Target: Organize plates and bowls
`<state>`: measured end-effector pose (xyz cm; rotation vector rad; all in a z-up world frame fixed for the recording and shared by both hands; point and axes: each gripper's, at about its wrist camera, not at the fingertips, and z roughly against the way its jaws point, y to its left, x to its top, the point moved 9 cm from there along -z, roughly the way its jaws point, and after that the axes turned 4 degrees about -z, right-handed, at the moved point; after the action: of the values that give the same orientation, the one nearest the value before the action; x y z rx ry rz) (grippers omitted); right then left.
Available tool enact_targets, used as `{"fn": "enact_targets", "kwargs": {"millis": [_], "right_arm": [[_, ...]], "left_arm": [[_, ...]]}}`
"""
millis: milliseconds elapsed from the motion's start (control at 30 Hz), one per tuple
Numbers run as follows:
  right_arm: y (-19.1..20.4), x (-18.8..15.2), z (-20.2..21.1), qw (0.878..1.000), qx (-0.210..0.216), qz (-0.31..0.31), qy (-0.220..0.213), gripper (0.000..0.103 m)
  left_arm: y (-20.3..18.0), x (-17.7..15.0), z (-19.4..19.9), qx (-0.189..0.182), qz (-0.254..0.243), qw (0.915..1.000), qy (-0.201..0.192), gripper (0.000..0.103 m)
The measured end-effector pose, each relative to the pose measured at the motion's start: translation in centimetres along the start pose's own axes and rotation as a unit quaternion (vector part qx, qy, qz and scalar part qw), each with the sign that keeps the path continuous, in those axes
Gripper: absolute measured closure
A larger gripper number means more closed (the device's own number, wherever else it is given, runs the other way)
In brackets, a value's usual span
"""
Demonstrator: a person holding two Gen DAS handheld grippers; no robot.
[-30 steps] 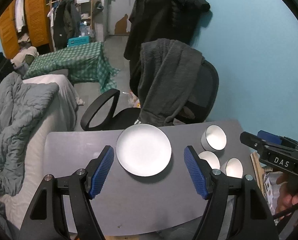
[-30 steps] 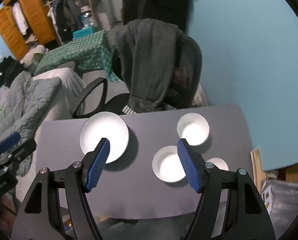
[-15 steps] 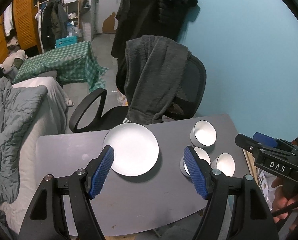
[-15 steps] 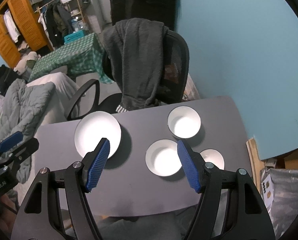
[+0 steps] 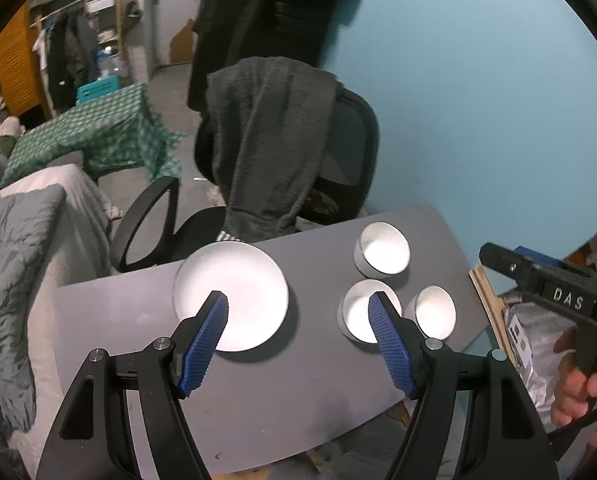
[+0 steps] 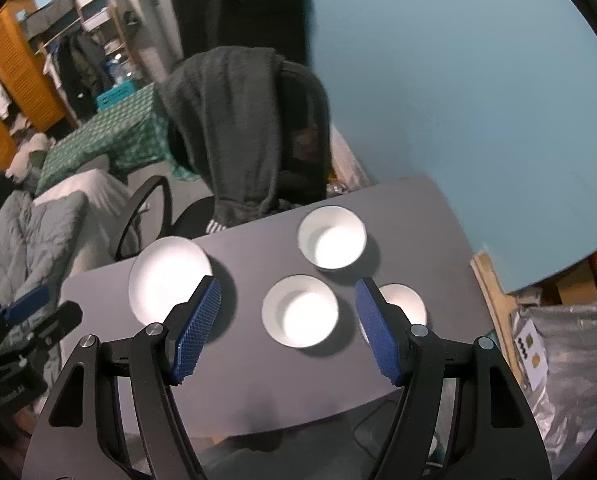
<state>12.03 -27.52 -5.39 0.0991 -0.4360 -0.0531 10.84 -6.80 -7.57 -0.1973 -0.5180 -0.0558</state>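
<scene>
A white plate [image 5: 238,288] [image 6: 166,272] lies on the left part of a grey table [image 5: 298,380] [image 6: 258,392]. To its right stand three white bowls: a far one [image 5: 382,254] [image 6: 332,242], a middle one [image 5: 360,320] [image 6: 300,312] and a small near-right one [image 5: 436,312] [image 6: 404,300]. My left gripper [image 5: 298,308] hangs open above the table between plate and middle bowl, holding nothing. My right gripper [image 6: 286,294] hangs open well above the middle bowl, empty. The other gripper shows at each view's edge, held by a hand [image 5: 578,384].
A black office chair [image 5: 338,160] draped with a grey garment [image 5: 270,136] stands behind the table, against a blue wall. A bed with a grey quilt [image 5: 6,280] lies to the left. Boxes and bags [image 6: 546,340] crowd the floor to the right.
Both grippers have drifted sideways and rolled a little, so the plate and bowls shifted left in the left view and the middle bowl now sits between the right fingers. Jaws unchanged.
</scene>
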Motion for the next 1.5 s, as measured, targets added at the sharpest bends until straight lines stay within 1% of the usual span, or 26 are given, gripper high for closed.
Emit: {"fn": "enact_targets", "kwargs": {"millis": [300, 533, 633, 833, 967, 1133, 1233, 1500], "right_arm": [[-3.6, 0.0, 0.4, 0.999, -0.026, -0.035, -0.004, 0.034], [-6.1, 0.3, 0.1, 0.998, -0.041, -0.047, -0.002, 0.034], [-7.1, 0.5, -0.2, 0.998, -0.043, -0.049, 0.001, 0.034], [-8.2, 0.7, -1.7, 0.998, -0.035, -0.051, 0.016, 0.034], [-8.7, 0.9, -3.0, 0.998, -0.012, -0.054, 0.026, 0.034], [-9.5, 0.9, -5.3, 0.997, 0.002, -0.049, 0.052, 0.034], [-9.7, 0.9, -6.4, 0.997, 0.009, -0.039, 0.059, 0.034], [-9.9, 0.8, -9.6, 0.996, 0.028, -0.018, 0.085, 0.034]], "left_arm": [[-3.4, 0.4, -0.9, -0.028, -0.046, 0.9985, 0.014, 0.029], [-5.5, 1.2, -2.5, -0.043, -0.054, 0.9973, 0.026, 0.029], [-6.3, 1.4, -3.4, -0.041, -0.057, 0.9970, 0.034, 0.029], [-7.6, 2.1, -5.1, -0.036, -0.059, 0.9968, 0.040, 0.029], [-8.1, 2.1, -6.8, -0.033, -0.052, 0.9966, 0.055, 0.029], [-7.9, 2.0, -8.9, -0.024, -0.034, 0.9967, 0.071, 0.029], [-7.5, 1.8, -10.3, -0.016, -0.021, 0.9962, 0.083, 0.029], [-6.9, 0.3, -13.0, -0.005, -0.010, 0.9938, 0.111, 0.029]]}}
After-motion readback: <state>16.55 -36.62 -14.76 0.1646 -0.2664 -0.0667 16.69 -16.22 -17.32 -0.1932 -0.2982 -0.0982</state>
